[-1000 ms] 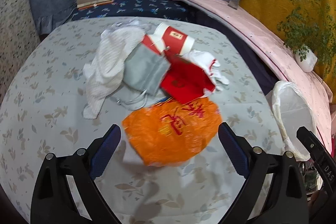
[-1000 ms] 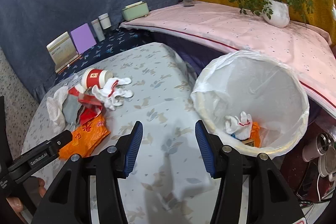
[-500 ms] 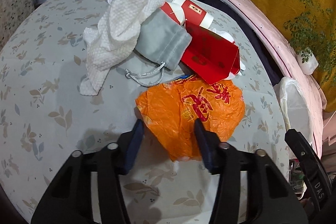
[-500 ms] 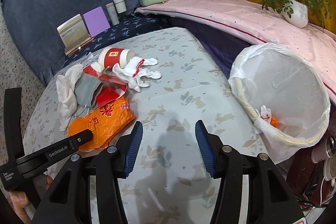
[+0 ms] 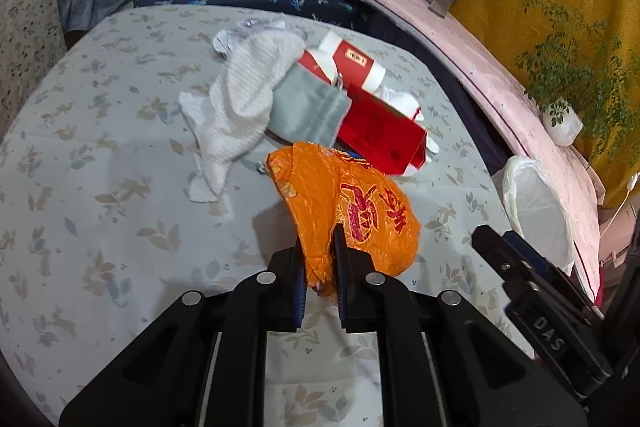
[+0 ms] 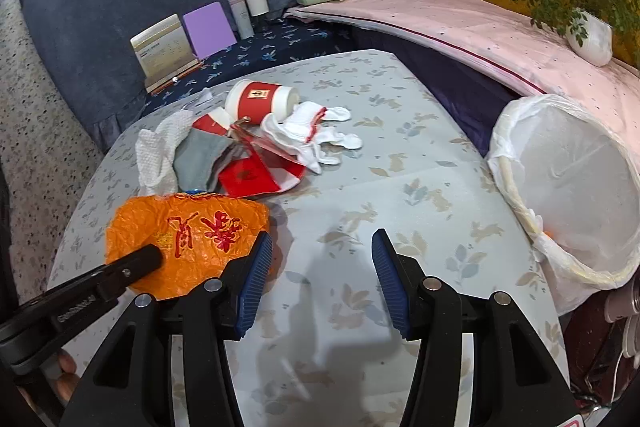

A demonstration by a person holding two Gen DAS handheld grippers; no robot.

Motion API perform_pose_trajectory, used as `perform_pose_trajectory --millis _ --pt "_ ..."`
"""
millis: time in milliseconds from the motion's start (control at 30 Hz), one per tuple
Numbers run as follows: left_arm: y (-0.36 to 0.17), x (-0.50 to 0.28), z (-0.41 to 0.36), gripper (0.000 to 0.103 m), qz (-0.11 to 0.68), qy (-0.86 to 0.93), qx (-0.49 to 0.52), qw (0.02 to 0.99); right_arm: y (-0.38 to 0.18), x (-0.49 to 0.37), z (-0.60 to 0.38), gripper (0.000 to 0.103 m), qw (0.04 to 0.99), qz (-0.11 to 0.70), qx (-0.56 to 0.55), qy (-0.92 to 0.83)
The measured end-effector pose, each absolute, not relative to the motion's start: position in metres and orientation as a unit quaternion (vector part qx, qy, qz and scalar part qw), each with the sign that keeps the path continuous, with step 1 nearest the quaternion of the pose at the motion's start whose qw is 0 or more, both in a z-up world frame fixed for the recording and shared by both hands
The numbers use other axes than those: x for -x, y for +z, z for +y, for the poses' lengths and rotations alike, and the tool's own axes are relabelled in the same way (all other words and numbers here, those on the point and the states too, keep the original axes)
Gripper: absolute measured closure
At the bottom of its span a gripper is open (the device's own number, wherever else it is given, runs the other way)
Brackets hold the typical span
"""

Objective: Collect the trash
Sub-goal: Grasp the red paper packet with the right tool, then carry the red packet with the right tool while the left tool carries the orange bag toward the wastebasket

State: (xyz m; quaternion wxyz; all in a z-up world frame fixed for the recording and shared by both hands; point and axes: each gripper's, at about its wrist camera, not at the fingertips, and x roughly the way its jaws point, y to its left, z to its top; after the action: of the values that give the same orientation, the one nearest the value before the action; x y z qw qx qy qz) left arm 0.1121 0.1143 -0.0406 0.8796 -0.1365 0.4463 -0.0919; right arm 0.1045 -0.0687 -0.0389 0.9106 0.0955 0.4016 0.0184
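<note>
My left gripper is closed on the near edge of the orange plastic bag, which lies on the table just in front of the trash pile. My right gripper is wide open, holding nothing. Risks: thin film may slip out of the pinch on lift; trailing bag could drag the red envelope or grey pouch; loose bag may snag the bin liner rim.

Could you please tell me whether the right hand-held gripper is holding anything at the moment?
No, the right hand-held gripper is open over the bare tablecloth, with nothing between its fingers.
</note>
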Motion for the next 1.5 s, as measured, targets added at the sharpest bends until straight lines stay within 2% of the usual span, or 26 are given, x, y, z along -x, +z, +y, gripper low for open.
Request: perform_pose_trajectory --millis 300,800,867,1000,1133,1200,1500 --pt "-0.011 -0.107 0.137 0.092 0.415 -0.071 0.128 0.898 -0.035 -0.129 -0.045 0.052 0.916 0.392 -0.081 0.041" --pt "-0.017 -0.134 0.152 0.092 0.411 -0.031 0.117 0.904 -0.052 -0.183 -0.026 0.053 0.913 0.401 -0.042 0.054" --pt "-0.019 -0.137 0.152 0.092 0.412 -0.032 0.120 0.903 -0.055 -0.188 -0.024 0.056 0.912 0.404 -0.037 0.055" --pt "-0.021 -0.140 0.152 0.092 0.414 -0.033 0.120 0.902 -0.061 -0.194 -0.024 0.083 0.908 0.414 -0.034 0.064" --pt "-0.019 -0.139 0.149 0.092 0.412 -0.036 0.118 0.903 -0.058 -0.187 -0.027 0.096 0.909 0.409 -0.043 0.071" --pt "-0.017 -0.138 0.146 0.092 0.410 -0.039 0.118 0.903 -0.053 -0.181 -0.030 0.099 0.910 0.405 -0.051 0.074" --pt "0.007 -0.123 0.127 0.092 0.391 -0.056 0.110 0.912 -0.011 -0.146 -0.052 0.100 0.929 0.356 -0.072 0.068"
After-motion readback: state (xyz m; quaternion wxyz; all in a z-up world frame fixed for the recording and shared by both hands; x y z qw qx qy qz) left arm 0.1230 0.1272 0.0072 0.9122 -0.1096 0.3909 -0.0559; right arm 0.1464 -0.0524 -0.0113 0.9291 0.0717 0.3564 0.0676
